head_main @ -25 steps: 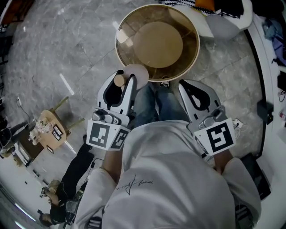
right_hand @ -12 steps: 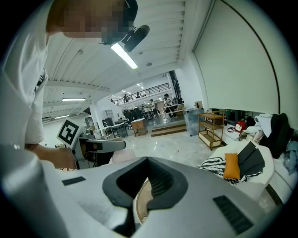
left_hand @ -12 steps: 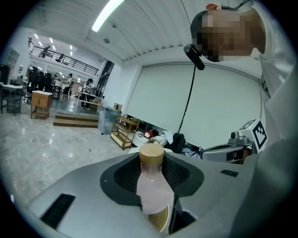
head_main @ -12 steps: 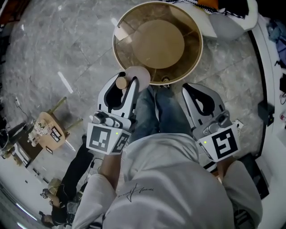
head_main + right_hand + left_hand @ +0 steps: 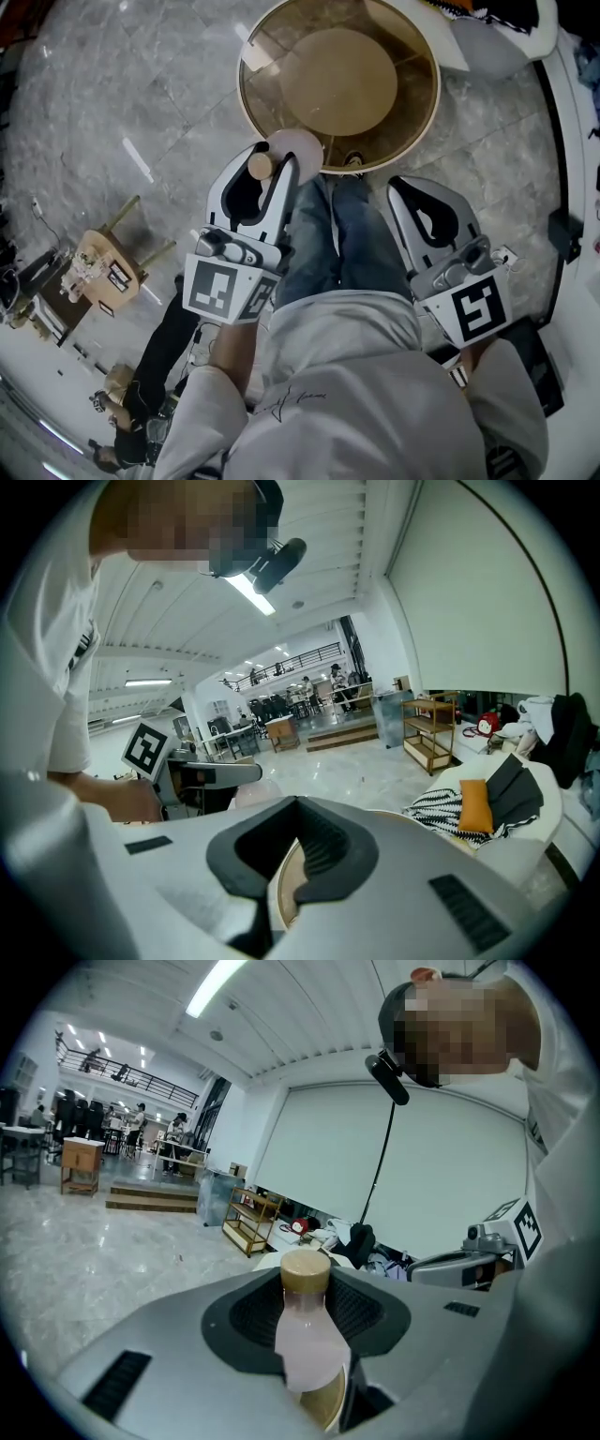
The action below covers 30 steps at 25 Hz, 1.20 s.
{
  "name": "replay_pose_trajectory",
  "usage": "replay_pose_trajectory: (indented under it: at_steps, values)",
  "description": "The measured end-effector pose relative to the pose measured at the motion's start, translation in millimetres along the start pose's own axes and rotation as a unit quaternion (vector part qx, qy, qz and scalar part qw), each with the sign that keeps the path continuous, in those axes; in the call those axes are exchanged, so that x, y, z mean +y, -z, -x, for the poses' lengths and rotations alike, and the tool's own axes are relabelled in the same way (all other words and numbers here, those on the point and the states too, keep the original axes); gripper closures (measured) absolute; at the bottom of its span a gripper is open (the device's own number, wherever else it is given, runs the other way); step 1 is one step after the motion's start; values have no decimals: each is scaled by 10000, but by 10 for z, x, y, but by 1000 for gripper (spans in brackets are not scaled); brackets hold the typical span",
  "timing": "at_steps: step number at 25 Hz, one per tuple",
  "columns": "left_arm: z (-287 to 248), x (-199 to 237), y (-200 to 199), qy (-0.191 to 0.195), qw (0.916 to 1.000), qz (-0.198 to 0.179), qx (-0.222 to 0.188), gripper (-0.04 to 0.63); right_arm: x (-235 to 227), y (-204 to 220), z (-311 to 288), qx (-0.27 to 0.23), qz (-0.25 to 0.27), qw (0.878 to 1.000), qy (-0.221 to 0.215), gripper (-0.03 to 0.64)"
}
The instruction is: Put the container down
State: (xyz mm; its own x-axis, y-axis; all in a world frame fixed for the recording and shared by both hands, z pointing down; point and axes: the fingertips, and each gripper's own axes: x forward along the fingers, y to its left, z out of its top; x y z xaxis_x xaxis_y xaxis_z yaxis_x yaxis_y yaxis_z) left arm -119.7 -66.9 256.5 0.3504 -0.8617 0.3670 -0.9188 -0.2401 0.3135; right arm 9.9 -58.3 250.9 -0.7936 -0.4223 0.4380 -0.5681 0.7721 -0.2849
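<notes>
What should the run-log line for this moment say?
left tool: shut on bottle | right tool: shut, empty | table: round, ahead of both tools | task: bottle not yet set down

Yep, left gripper with the pink container and right gripper both sink lower, edging closer to the round table.

Large open hall: marble floor, mezzanine railing, wooden shelf rack

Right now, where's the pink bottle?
Head view, left side: the pink bottle sits in the fingers of the left gripper, beside the round table's near edge.
</notes>
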Motion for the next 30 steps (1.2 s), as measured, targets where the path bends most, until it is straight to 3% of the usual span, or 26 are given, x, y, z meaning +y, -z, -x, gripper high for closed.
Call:
replay_pose_trajectory:
  at_steps: [9, 13, 30]
  values:
    - [-140, 41, 229, 204, 9997, 3, 135, 446, -57, 246, -171, 165, -51, 9998, 58, 603]
    - [-206, 12, 264, 356, 9992, 161, -6, 446, -87, 347, -222, 202, -84, 9997, 127, 603]
    - [-421, 267, 645, 362, 9991, 152, 166, 446, -93, 730, -515, 376, -313, 9988, 83, 603]
